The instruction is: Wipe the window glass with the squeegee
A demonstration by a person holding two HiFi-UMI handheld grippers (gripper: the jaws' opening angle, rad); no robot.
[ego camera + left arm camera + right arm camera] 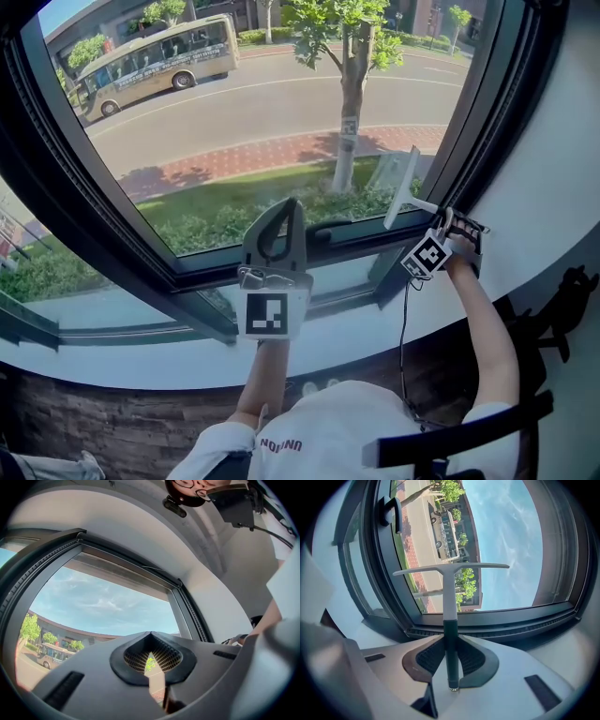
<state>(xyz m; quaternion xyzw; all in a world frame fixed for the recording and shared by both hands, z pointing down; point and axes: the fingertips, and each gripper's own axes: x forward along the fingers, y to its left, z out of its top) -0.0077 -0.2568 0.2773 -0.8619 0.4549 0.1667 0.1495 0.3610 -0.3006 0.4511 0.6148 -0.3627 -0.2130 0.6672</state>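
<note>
A white T-shaped squeegee (404, 187) with a dark green handle (450, 641) is held up in front of the lower right corner of the big window glass (262, 122). Whether its blade (451, 567) touches the pane I cannot tell. My right gripper (444, 225) is shut on the handle, which runs straight out between the pads (451, 658). My left gripper (287, 220) is raised at the middle of the window's lower frame, pointing up at the glass (103, 606). Its jaws are shut with only a slit between the pads (151, 653) and hold nothing.
A thick black window frame (141, 262) surrounds the pane, with a dark window handle (391, 512) on it. Below runs a white curved sill (375, 323). A white wall (553, 178) closes the right side. A black chair back (459, 439) is beside the person.
</note>
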